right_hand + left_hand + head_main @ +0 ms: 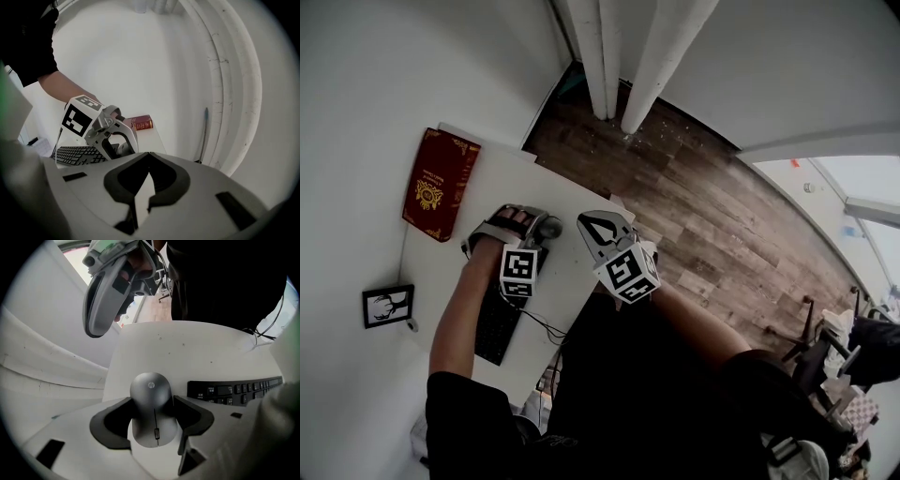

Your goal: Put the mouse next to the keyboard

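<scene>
The white worktop (570, 267) fills the left centre of the head view, and its right edge borders the wooden floor (694, 187). The black keyboard (499, 323) lies lower left and a red book (441, 183) upper left, with bare surface between them. The left tongs (153, 401) clamp the grey mouse (153, 420) just beside the keyboard's end. The right tongs (149, 154) are closed and empty, over the worktop's right edge.

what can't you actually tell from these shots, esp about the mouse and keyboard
- Mouse resting on the desk or lifted: in the left gripper view, the left gripper hides its underside.
- Keyboard full length: in the head view the forearm covers part of it; the left gripper view shows only one end.
- Red book title: head view, too small.
</scene>
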